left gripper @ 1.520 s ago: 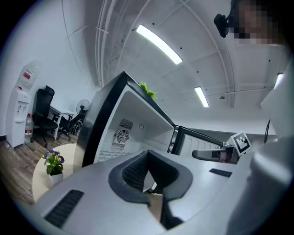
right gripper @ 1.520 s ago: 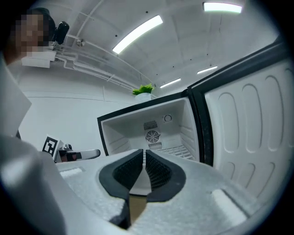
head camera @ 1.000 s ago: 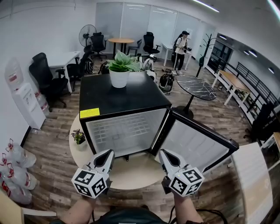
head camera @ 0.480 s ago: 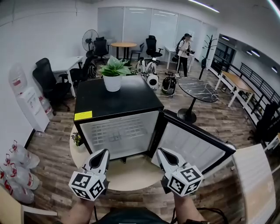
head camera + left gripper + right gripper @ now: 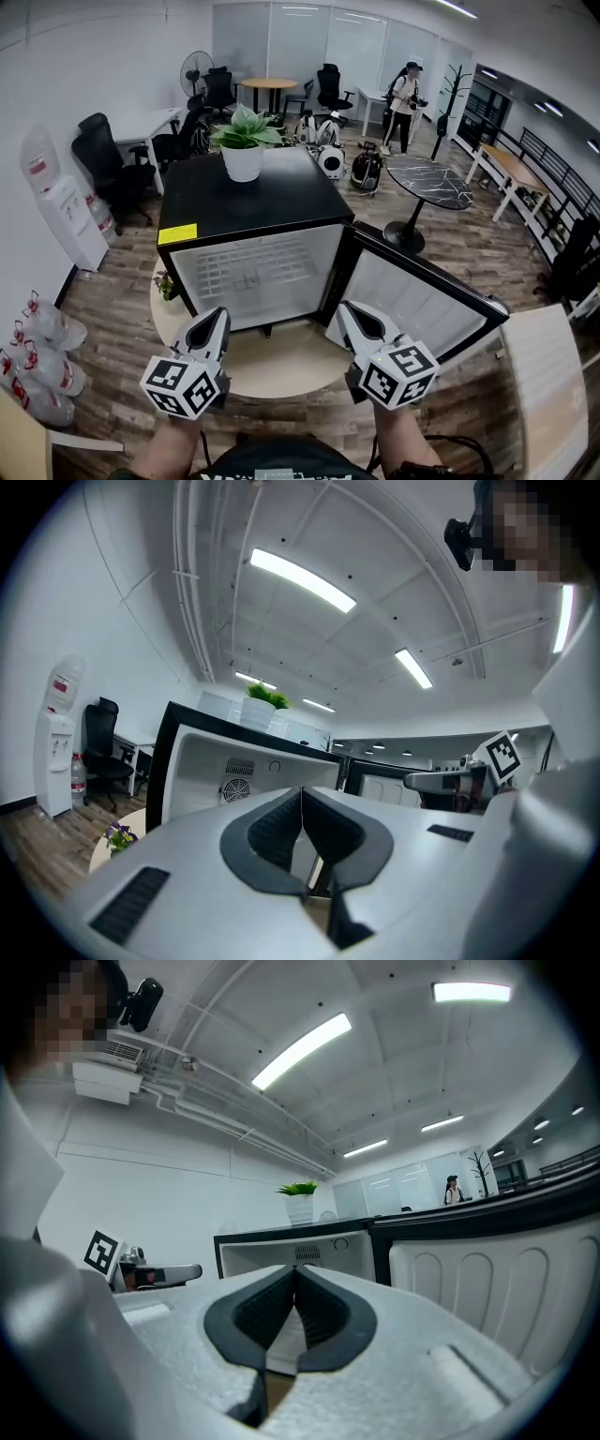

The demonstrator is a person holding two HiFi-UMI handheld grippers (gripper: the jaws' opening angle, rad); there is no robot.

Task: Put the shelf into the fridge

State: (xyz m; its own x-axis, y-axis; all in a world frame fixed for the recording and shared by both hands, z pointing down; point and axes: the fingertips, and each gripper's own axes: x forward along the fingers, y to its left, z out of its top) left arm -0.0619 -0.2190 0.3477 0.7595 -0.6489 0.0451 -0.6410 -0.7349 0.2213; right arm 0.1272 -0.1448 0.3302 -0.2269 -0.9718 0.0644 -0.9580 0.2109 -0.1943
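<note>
Fridge (image 5: 248, 199): door (image 5: 422, 305) open rightward.
Shelf (image 5: 246, 272): seemingly inside; confirm it sits level.
Left hand-held gripper (image 5: 217, 319): pressed together, empty.
Right hand-held gripper (image 5: 350, 312): pressed together, empty.

The round table (image 5: 281, 364) — bears the open fridge (image 5: 248, 199) and 1 small flower pot (image 5: 169, 286).

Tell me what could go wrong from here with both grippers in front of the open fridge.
1. The door stands wide open close beside the right gripper; a sideways swing could knock it.
2. The potted plant sits on top of the fridge; a hard bump might topple it.
3. The fridge rests on a round table; a push might slide it.
</note>
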